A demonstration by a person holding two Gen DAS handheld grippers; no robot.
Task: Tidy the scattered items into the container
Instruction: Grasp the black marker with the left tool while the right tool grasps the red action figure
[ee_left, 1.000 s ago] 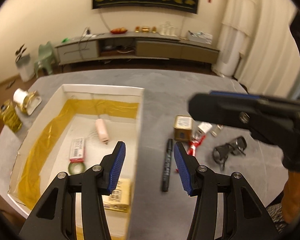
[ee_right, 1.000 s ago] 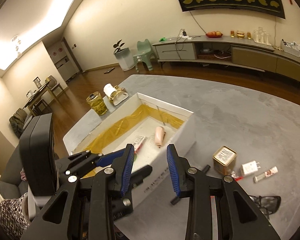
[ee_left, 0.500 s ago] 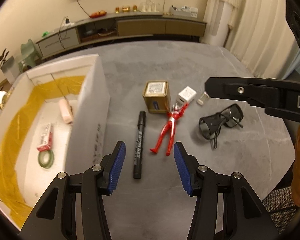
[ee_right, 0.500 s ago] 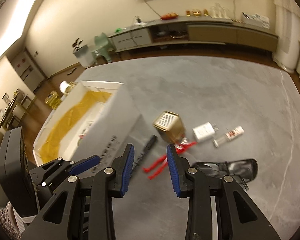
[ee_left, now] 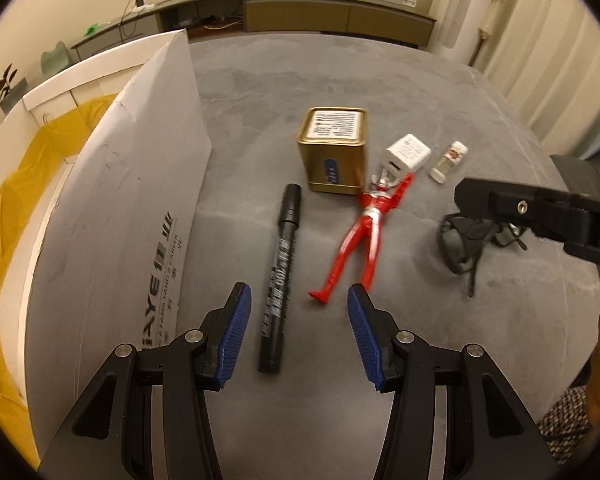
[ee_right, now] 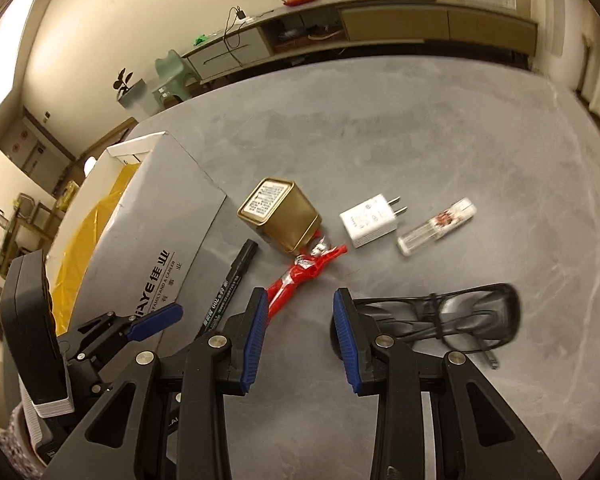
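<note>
**Both your grippers hang open over the things on the table**

Your left gripper [ee_left: 298, 322] is open and holds nothing. Its two blue pads [ee_left: 236, 336] are wide apart. Between them, lower down, lies the black marker [ee_left: 279, 276] on the grey table [ee_left: 400, 92]. The marker points away from you, with its cap at the far end, near the gold tin [ee_left: 334, 154].

The red toy figure [ee_left: 360, 236] lies just to the right of the marker. Its head is up by the tin and the white plug [ee_left: 406, 156], so close that you cannot tell if they touch. A small clear bottle [ee_left: 448, 160] lies just to the right of the plug. The black glasses [ee_left: 462, 240] sit farther right, partly hidden behind your other gripper.

The white box [ee_left: 112, 208] stands to the left of the marker. Its tall side faces you and has writing on it. Yellow plastic [ee_left: 28, 168] lines the inside.

Your right gripper [ee_right: 300, 334] is open too and holds nothing. It hangs over the table between the toy figure's legs and the glasses [ee_right: 452, 316]. From this side you see the tin [ee_right: 278, 214], the plug [ee_right: 370, 220] and the bottle [ee_right: 436, 226] all lying outside the box [ee_right: 148, 236].
</note>
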